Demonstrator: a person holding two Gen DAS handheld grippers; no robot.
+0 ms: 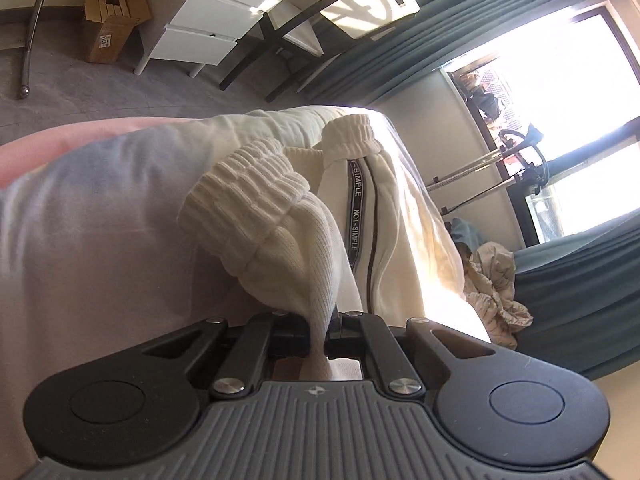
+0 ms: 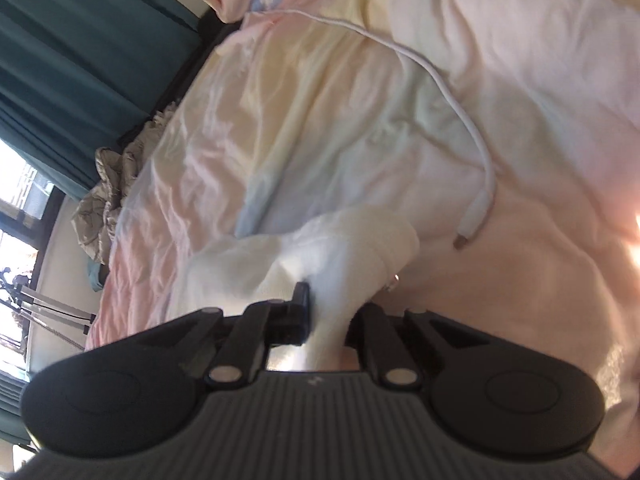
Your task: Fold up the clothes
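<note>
Both tools, left (image 1: 324, 330) and right (image 2: 328, 320), clamp white trousers (image 1: 320, 216), fingertips buried in cloth

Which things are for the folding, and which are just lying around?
For the folding: cream trousers, left tongs and right tongs, both pinching the cloth.

Just lying around: white charging cable, cardboard box, white drawers, crumpled cloth.

Black grippers (image 1: 320, 332), ribbed grey bodies
</note>
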